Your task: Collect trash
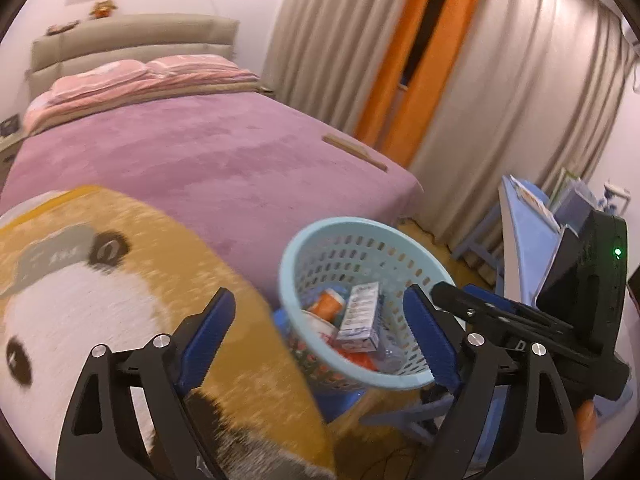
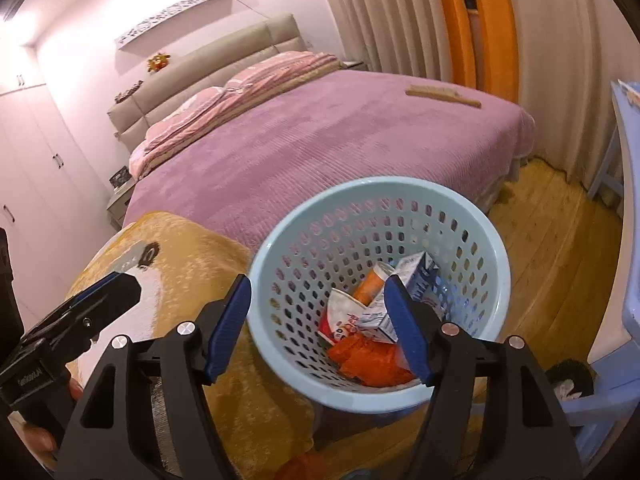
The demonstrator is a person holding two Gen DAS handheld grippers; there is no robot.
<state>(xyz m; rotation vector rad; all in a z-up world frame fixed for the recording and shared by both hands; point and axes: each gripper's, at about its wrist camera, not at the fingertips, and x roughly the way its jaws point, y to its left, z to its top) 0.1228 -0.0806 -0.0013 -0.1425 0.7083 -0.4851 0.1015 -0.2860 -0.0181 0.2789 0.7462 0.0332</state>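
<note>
A light blue perforated basket (image 1: 362,225) (image 2: 380,185) stands beside the bed. Inside it lie a white carton (image 1: 359,312) (image 2: 416,276), an orange tube (image 1: 329,305) (image 2: 370,285), a paper cup (image 2: 340,312) and an orange wrapper (image 2: 368,360). My left gripper (image 1: 320,300) is open and empty, just left of the basket and above the yellow plush. My right gripper (image 2: 318,285) is open too. Its jaws straddle the basket's near rim without pressing on it, and nothing is held. The right gripper's body also shows in the left wrist view at the right.
A bed with a purple cover (image 1: 200,152) (image 2: 320,140) lies behind the basket, with a wooden brush (image 1: 354,151) (image 2: 442,97) on it. A yellow plush with an animal face (image 1: 120,280) (image 2: 192,264) lies at the left. Blue furniture (image 1: 528,240) (image 2: 624,200) and curtains stand at the right, over wooden floor (image 2: 552,240).
</note>
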